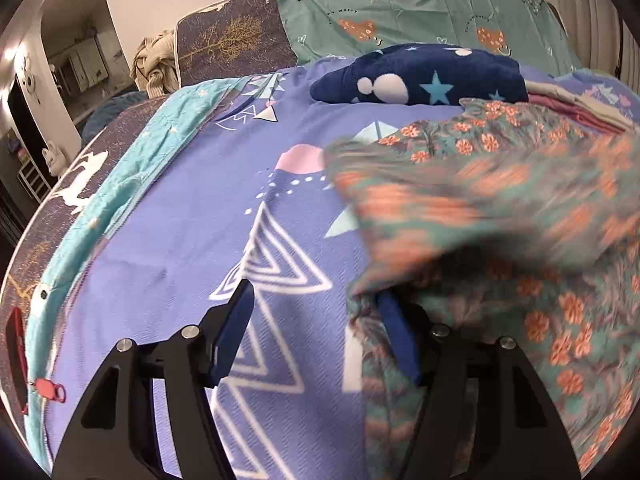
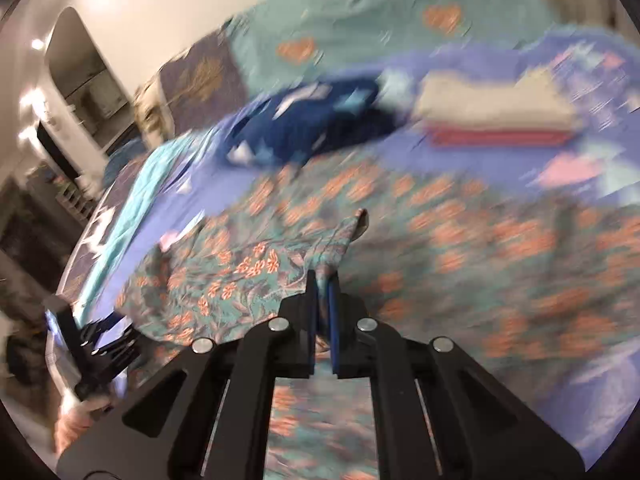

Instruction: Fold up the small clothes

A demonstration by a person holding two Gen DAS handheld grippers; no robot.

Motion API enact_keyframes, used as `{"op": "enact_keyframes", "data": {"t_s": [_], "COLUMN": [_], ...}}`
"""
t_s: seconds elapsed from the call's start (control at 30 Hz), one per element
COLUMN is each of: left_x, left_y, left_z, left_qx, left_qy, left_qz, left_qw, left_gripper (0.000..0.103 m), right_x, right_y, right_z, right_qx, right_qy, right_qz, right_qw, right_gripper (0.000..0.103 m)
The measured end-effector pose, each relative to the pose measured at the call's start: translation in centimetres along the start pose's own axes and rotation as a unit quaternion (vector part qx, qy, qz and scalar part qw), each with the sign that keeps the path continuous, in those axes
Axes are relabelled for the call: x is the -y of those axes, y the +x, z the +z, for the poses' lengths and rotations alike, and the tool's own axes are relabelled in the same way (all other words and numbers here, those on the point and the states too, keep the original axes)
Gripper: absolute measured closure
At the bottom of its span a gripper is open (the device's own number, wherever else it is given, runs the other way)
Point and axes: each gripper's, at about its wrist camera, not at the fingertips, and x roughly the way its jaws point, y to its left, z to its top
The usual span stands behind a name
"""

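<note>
Purple tree-print bedspread (image 1: pixel 192 240) under floral garment (image 2: pixel 248 280), right fingers (image 2: pixel 323 300) pinching it, left fingers (image 1: pixel 316 320) spread, empty.

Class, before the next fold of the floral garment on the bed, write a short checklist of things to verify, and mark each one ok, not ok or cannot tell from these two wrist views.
1. Right gripper shut on the floral garment: ok, its pads pinch a raised edge.
2. Left gripper gripping cloth: not ok, jaws stand open, one finger under a fold.
3. Garment lying flat: not ok, rumpled and partly lifted.
4. Bare purple blanket to fold on: ok.
5. Folded stack clear of the garment: ok, apart from it.
6. Garment's far edge aligned: cannot tell, blurred.
</note>
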Motion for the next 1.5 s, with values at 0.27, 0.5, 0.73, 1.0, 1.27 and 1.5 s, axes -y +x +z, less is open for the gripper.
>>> {"op": "enact_keyframes", "data": {"t_s": [0.27,0.5,0.73,1.0,1.27,1.5], "left_x": [0.1,-0.4,-0.1,-0.4,-2.9,2.9], "left_y": [-0.9,-0.9,-0.8,-0.8,-3.8,-2.8], "left_z": [-1.0,-1.2,-1.2,-1.5,-0.1,4.8], "left_qx": [0.004,-0.001,-0.003,-0.005,0.004,0.031], "left_qy": [0.012,0.0,0.002,-0.003,-0.083,-0.025], "left_qz": [-0.005,-0.011,-0.005,-0.013,-0.1,-0.152], "left_qw": [0.9999,0.9999,1.0,0.9999,0.9915,0.9875], "left_gripper": [0.038,0.038,0.038,0.036,0.086,0.087], "right_x": [6.7,7.0,5.5,6.3,4.8,2.0], "right_y": [1.0,3.4,7.7,5.1,2.2,4.7], "right_z": [-2.9,0.2,2.5,2.6,0.7,-2.0], "right_qx": [-0.067,-0.068,-0.098,-0.059,-0.029,-0.101], "right_qy": [0.055,0.057,0.03,0.004,0.003,-0.024], "right_qz": [-0.046,-0.025,-0.083,-0.143,-0.065,-0.039], "right_qw": [0.995,0.996,0.991,0.988,0.997,0.994], "right_gripper": [0.069,0.052,0.097,0.081,0.072,0.054]}}
